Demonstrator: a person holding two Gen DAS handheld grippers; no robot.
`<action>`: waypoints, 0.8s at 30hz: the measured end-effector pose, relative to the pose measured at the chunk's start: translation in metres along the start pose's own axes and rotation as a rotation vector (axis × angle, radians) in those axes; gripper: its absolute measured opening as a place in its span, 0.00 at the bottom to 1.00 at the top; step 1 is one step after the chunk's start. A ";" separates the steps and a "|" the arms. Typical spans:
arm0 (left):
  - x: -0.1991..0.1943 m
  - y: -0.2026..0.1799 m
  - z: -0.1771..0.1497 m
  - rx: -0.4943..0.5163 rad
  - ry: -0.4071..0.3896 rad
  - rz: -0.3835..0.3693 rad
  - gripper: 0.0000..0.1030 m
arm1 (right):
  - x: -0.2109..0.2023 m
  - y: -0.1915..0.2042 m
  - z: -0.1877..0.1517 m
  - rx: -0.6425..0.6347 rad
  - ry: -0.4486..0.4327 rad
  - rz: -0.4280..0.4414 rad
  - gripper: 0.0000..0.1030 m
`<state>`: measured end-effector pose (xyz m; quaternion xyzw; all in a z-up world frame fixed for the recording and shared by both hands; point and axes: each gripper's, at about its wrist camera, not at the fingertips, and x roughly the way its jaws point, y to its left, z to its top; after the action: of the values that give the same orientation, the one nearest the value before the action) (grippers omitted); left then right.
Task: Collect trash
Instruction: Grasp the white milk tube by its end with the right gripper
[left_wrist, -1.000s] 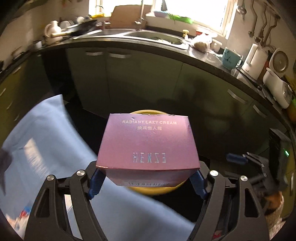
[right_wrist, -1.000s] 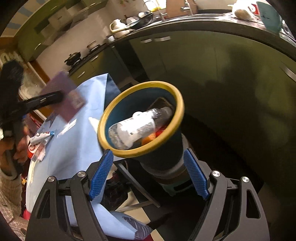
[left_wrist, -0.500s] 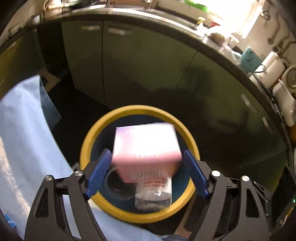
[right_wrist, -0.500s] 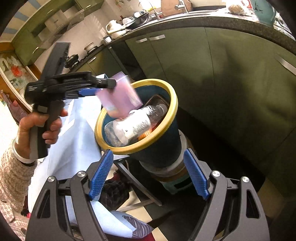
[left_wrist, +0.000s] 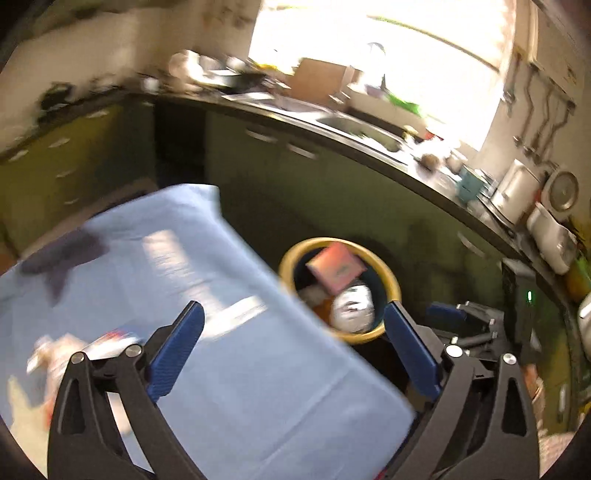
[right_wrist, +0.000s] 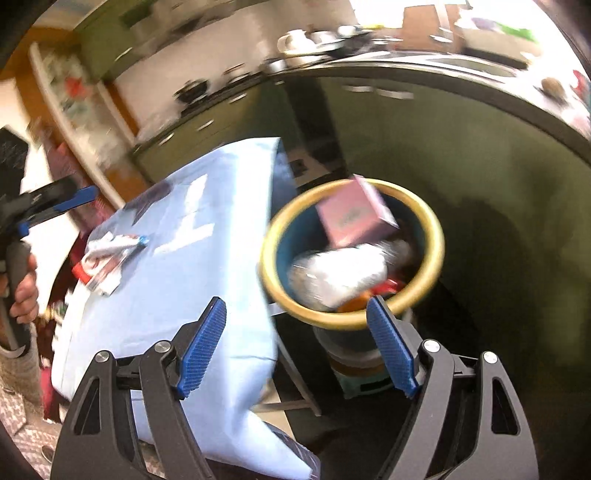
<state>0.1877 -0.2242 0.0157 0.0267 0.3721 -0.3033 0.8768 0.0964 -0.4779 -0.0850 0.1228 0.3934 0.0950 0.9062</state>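
Observation:
A pink cream box (left_wrist: 335, 268) lies in the yellow-rimmed blue bin (left_wrist: 392, 281), on top of a clear plastic bottle (left_wrist: 352, 304). In the right wrist view the box (right_wrist: 352, 217) leans against the bin's far rim (right_wrist: 437, 236), above the bottle (right_wrist: 341, 275). My left gripper (left_wrist: 291, 350) is open and empty, above the blue table cloth (left_wrist: 236, 369), left of the bin. It also shows at the far left of the right wrist view (right_wrist: 70, 201). My right gripper (right_wrist: 297, 349) is open and empty, in front of the bin. More wrappers (right_wrist: 110, 258) lie on the cloth.
Green kitchen cabinets (left_wrist: 332, 192) and a dark counter with sink, kettle and dishes curve behind the bin. The bin stands on a stool (right_wrist: 354, 373) beside the table. The right gripper shows at the right of the left wrist view (left_wrist: 461, 321).
My left gripper opened and let the pink box drop into the bin, then pulled back left over the table. The right gripper backed off a little; both views are blurred by motion.

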 end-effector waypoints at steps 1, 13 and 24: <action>-0.022 0.016 -0.014 -0.030 -0.031 0.039 0.92 | 0.005 0.013 0.006 -0.035 0.011 0.019 0.75; -0.154 0.136 -0.145 -0.310 -0.170 0.305 0.93 | 0.100 0.219 0.059 -0.648 0.145 0.299 0.71; -0.149 0.167 -0.178 -0.331 -0.142 0.313 0.93 | 0.220 0.284 0.060 -0.892 0.207 0.172 0.59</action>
<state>0.0867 0.0368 -0.0427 -0.0814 0.3454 -0.0996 0.9296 0.2668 -0.1570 -0.1126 -0.2566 0.3911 0.3416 0.8152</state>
